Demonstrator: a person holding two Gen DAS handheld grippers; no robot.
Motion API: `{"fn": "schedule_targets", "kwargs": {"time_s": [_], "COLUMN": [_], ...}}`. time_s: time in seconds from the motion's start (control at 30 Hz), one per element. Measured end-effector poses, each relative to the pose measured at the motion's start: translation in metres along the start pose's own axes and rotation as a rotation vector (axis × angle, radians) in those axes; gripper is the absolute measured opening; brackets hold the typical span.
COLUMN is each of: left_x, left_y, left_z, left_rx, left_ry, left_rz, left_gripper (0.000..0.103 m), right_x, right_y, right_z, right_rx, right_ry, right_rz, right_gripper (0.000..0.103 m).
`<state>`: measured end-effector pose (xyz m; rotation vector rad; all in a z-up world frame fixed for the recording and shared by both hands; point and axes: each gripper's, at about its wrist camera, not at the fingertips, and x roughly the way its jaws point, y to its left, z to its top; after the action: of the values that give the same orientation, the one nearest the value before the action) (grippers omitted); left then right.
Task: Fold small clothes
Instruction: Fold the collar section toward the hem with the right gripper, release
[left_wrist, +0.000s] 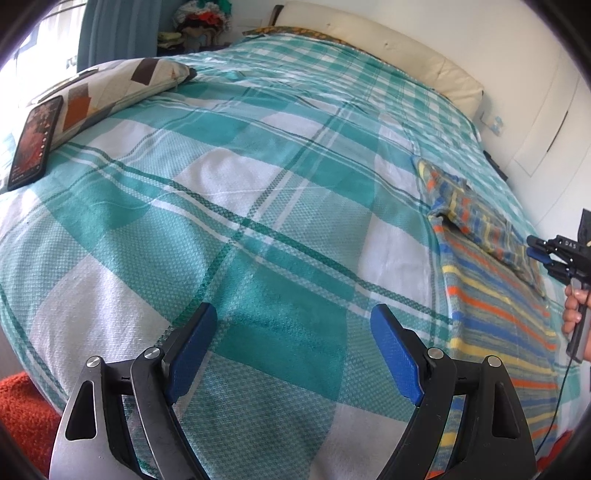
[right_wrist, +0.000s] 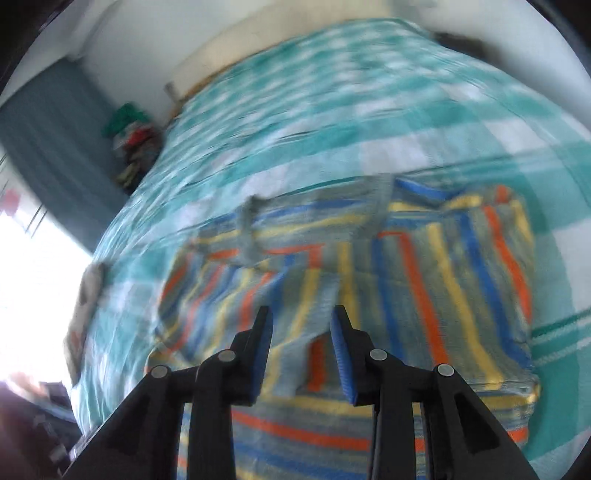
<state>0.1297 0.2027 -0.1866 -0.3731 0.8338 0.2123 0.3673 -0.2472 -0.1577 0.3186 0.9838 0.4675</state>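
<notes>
Left gripper fingers wide apart over checked bedspread, right gripper fingers parted above striped garment

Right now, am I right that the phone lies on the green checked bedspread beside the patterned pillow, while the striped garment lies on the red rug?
Not quite. In the left wrist view the striped garment lies on the bedspread, not the rug. The phone does lie beside the pillow.

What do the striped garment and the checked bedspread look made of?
Striped garment: soft knit, probably cotton jersey; matte, drapes limply, fine ribbed texture. Checked bedspread: woven cotton by the look; a coarse basket-like weave shows, matte, slightly wrinkled. Neither fibre is certain.
</notes>
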Motion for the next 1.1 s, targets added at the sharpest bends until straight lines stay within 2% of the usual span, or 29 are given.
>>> {"fn": "schedule_targets", "kwargs": {"time_s": [0.03, 0.07, 0.1, 0.13, 0.3, 0.43, 0.47, 0.5, 0.57, 0.67, 0.73, 0.77, 0.9, 1.0, 1.1], "left_x": [0.001, 0.001, 0.001, 0.0, -0.001, -0.001, -0.002, -0.002, -0.002, -0.001, 0.0, 0.001, 0.003, 0.001, -0.001], "left_y": [-0.001, -0.002, -0.003, -0.003, -0.004, -0.01, -0.011, -0.013, -0.017, -0.02, -0.02, -0.02, -0.018, -0.018, -0.02], "left_z": [0.0, 0.0, 0.001, 0.001, 0.0, 0.0, 0.0, 0.0, 0.001, 0.001, 0.0, 0.0, 0.002, 0.002, 0.001], "left_rx": [0.005, 0.01, 0.01, 0.008, 0.004, 0.029, 0.033, 0.039, 0.057, 0.072, 0.077, 0.08, 0.074, 0.074, 0.08], "left_ry": [0.001, 0.0, -0.001, -0.001, -0.002, -0.001, -0.002, -0.003, -0.006, 0.0, 0.009, 0.016, 0.022, 0.018, 0.013], "left_rz": [0.005, 0.008, 0.007, 0.004, -0.008, -0.016, -0.022, -0.027, -0.032, -0.032, -0.034, -0.035, -0.041, -0.046, -0.05], "left_gripper": [0.087, 0.087, 0.087, 0.087, 0.087, 0.087, 0.087, 0.087, 0.087, 0.087, 0.087, 0.087, 0.087, 0.087, 0.087], "right_x": [0.01, 0.027, 0.041, 0.046, 0.023, 0.019, 0.023, 0.03, 0.049, 0.083, 0.109, 0.11, 0.084, 0.041, -0.009], "right_y": [0.005, 0.008, 0.008, 0.009, 0.032, 0.058, 0.065, 0.071, 0.075, 0.064, 0.049, 0.047, 0.059, 0.066, 0.066], "right_z": [-0.005, -0.011, -0.018, -0.024, -0.021, 0.013, 0.022, 0.031, 0.043, 0.045, 0.035, 0.032, 0.032, 0.027, 0.006], "right_rx": [-0.023, -0.054, -0.083, -0.106, -0.16, -0.181, -0.177, -0.167, -0.122, -0.065, -0.021, -0.022, -0.057, -0.109, -0.176], "right_ry": [0.045, 0.123, 0.197, 0.217, 0.141, 0.1, 0.099, 0.104, 0.12, 0.161, 0.232, 0.208, 0.147, 0.069, 0.002], "right_rz": [0.023, 0.0, -0.073, -0.119, -0.151, -0.114, -0.099, -0.086, -0.08, -0.142, -0.177, -0.173, -0.169, -0.137, -0.139], "right_gripper": [0.034, 0.034, 0.031, 0.028, 0.031, 0.038, 0.04, 0.046, 0.048, 0.048, 0.049, 0.049, 0.048, 0.051, 0.056]}}
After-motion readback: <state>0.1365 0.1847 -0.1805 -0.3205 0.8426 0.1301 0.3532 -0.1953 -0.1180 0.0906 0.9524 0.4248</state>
